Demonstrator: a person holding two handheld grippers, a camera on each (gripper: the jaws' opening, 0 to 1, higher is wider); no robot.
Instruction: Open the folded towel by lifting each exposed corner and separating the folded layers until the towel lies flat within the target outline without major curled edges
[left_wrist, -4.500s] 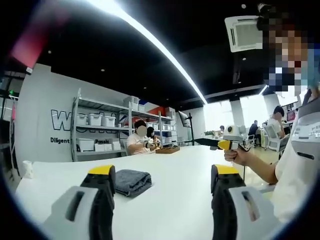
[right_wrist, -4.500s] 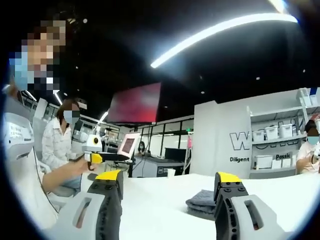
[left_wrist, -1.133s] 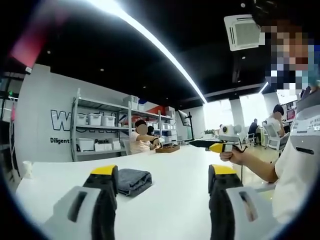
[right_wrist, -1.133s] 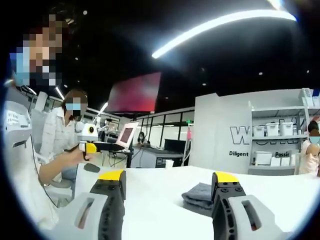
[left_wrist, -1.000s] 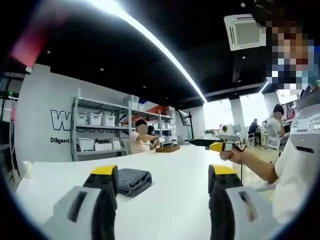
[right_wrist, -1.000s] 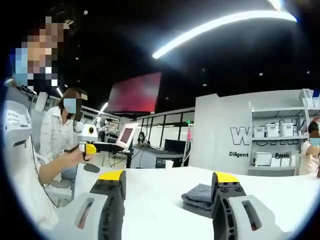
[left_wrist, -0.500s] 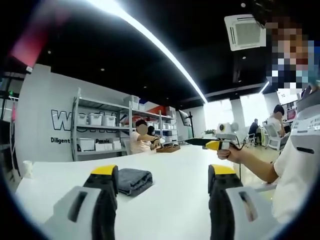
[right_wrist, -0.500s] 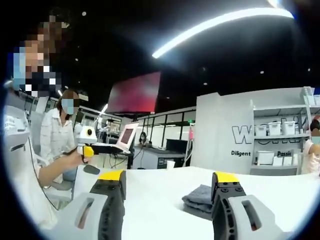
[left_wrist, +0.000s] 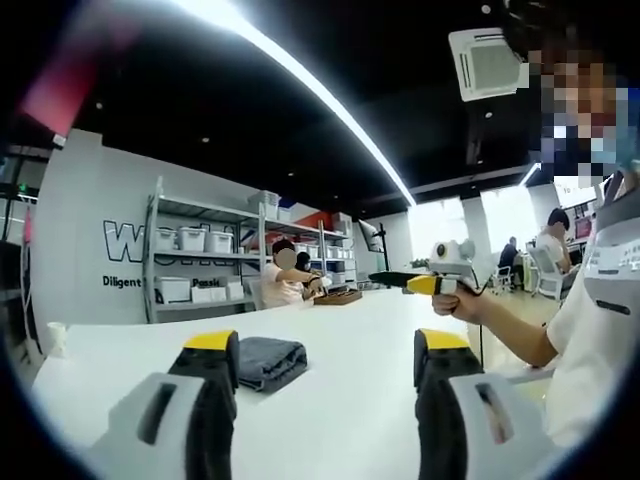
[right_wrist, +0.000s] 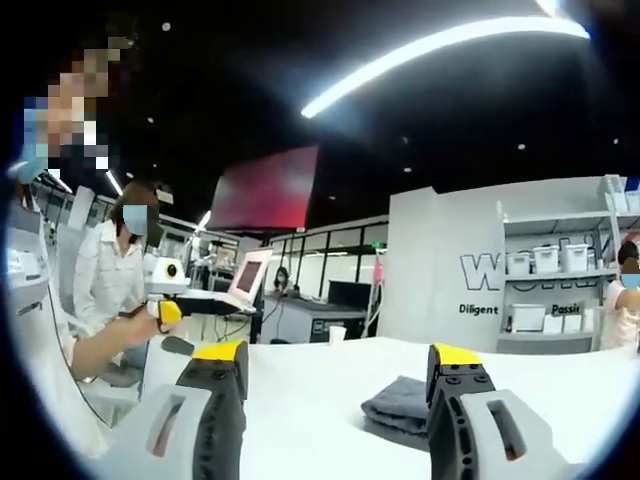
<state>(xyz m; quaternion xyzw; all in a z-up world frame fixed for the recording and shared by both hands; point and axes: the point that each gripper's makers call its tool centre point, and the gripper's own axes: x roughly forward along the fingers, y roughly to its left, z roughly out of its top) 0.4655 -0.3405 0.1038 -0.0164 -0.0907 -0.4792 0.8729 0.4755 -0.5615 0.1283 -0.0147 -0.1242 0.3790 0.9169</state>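
Lying on the white table top (left_wrist: 330, 340) is a dark grey folded terry towel (left_wrist: 272, 360), seen in the left gripper view just past the left-hand jaw and partly covered by it. No part of the towel is touched by the left gripper (left_wrist: 325, 350), whose grey jaws with yellow tips are held wide apart with nothing between them. At the right of that view the right gripper (left_wrist: 390, 280) is seen from the side, held above the table in a person's hand (left_wrist: 455, 303); from this angle its jaws appear as one dark blade.

In the right gripper view the same folded towel (right_wrist: 398, 410) is seen on the table (right_wrist: 310, 400), just beside the inner edge of the right-hand jaw and partly hidden behind it. The right gripper (right_wrist: 340, 365) is spread wide and is holding nothing. At the left of this view the left gripper (right_wrist: 205, 297) is held in a hand (right_wrist: 140, 320) above the table edge; its jaws cannot be made out clearly there.

Grey metal shelving with white storage boxes (left_wrist: 195, 262) is seen against a white wall beyond the table, and a seated person (left_wrist: 275, 282) is placed at the far end. A long ceiling light strip (left_wrist: 310, 95) is seen overhead.
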